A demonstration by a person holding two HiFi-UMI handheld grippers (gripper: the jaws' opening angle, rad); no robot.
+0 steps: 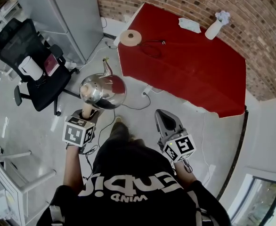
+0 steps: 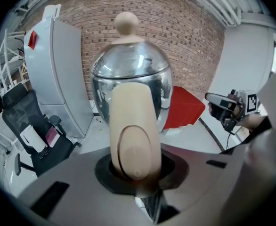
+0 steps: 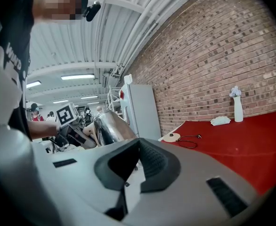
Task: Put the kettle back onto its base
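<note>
A shiny steel kettle (image 1: 102,91) with a pale wooden handle (image 2: 133,140) and knob hangs over the grey floor. My left gripper (image 1: 87,113) is shut on that handle, and the kettle body (image 2: 131,74) fills the left gripper view. The round beige base (image 1: 130,37) with its black cord lies on the near left corner of the red table (image 1: 190,65), well beyond the kettle. My right gripper (image 1: 165,119) is to the right of the kettle, its jaws together with nothing between them. In the right gripper view the kettle (image 3: 110,126) and the base (image 3: 172,137) show ahead.
A black office chair (image 1: 34,65) carrying a white object stands to the left, beside a grey cabinet (image 1: 67,13). A white vase (image 1: 214,28) and a white packet (image 1: 190,24) sit at the table's far side against the brick wall. A cable runs across the floor.
</note>
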